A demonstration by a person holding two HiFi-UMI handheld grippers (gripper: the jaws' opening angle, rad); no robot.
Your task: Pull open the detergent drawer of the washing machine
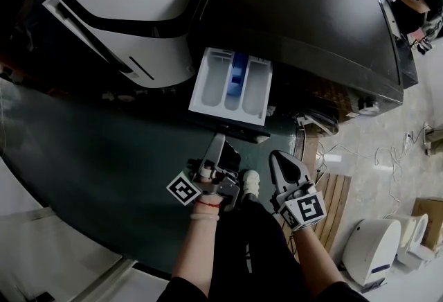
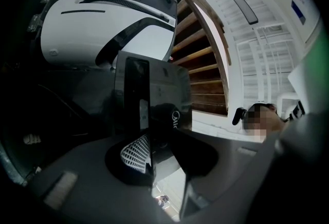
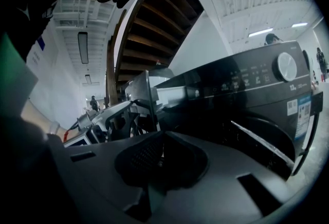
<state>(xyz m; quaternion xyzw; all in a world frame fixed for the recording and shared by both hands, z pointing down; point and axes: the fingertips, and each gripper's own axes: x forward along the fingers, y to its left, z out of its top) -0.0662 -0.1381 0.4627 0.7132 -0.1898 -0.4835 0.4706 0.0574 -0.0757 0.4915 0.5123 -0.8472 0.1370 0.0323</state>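
The black washing machine (image 1: 304,10) fills the upper right of the head view. Its detergent drawer (image 1: 232,82) stands pulled out, showing grey-white compartments and a blue insert. My left gripper (image 1: 220,140) reaches up from below to the drawer's glossy black front panel (image 1: 235,130). In the left gripper view that panel (image 2: 154,94) stands between the jaws of my left gripper (image 2: 159,135), which are shut on it. My right gripper (image 1: 280,158) hangs to the right, apart from the machine, shut and empty. The right gripper view shows the control panel (image 3: 257,76) and the drawer (image 3: 169,95) sticking out.
A white and black appliance (image 1: 124,10) stands left of the washer. A dark mat (image 1: 83,155) covers the floor on the left. A wooden pallet (image 1: 332,203), cables (image 1: 360,152) and a white device (image 1: 377,249) lie to the right. A wooden stair (image 2: 200,63) rises behind.
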